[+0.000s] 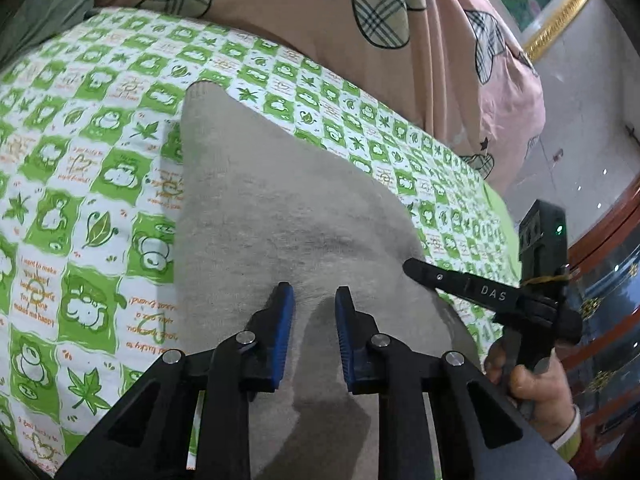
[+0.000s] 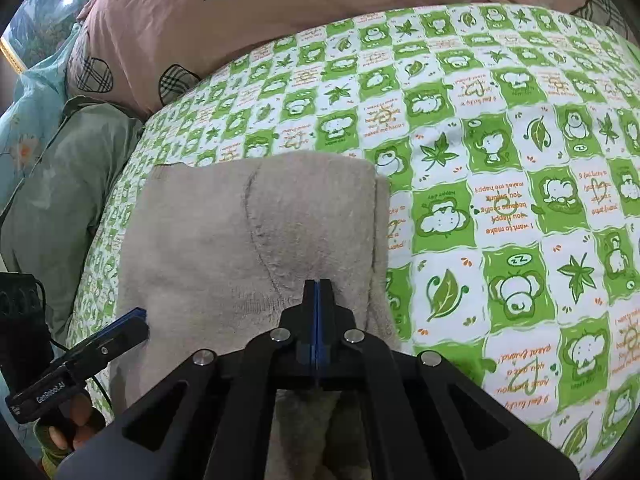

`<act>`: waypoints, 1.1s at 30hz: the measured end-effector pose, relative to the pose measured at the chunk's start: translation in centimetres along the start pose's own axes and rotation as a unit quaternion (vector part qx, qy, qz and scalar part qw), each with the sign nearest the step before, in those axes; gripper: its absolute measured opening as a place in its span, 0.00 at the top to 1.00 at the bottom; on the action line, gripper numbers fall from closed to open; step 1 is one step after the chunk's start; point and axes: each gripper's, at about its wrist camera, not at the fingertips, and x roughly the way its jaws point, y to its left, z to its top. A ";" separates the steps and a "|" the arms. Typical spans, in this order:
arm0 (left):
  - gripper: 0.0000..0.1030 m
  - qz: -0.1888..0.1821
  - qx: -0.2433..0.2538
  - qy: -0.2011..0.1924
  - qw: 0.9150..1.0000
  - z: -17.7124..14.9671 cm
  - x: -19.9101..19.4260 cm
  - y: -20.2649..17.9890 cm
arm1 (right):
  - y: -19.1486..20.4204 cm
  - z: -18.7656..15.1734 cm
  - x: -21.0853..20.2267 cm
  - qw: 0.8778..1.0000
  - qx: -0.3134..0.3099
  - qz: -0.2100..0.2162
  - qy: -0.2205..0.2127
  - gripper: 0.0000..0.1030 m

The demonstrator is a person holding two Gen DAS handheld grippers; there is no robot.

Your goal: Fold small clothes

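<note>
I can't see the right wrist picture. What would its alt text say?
A black claw with blue pads, shut, points down at a folded grey knitted garment lying on a green-and-white cartoon-print sheet. A second claw reaches the garment's left edge, and pink bedding is bunched behind.

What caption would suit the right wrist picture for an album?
Shut right gripper rests on a folded grey knitted garment lying on a green-and-white checked bedsheet.
</note>
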 end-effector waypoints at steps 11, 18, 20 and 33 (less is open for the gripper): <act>0.80 -0.040 0.046 0.000 0.998 -4.5 -6.3 -2.0 | 3.2 -7.0 -6.6 0.998 -0.030 0.061 0.007 0.95; 0.80 -0.009 0.056 0.029 0.998 -10.7 -7.4 -2.2 | 0.5 -11.9 -6.3 0.999 -0.003 0.025 0.027 0.95; 0.80 0.000 0.052 0.038 0.998 -11.7 -6.8 -1.7 | 0.5 -12.0 -6.8 1.000 -0.001 0.023 0.021 0.95; 0.79 0.020 0.039 0.027 0.999 -12.1 -6.8 -1.7 | 2.4 -12.6 -6.8 0.999 -0.034 0.019 0.006 0.53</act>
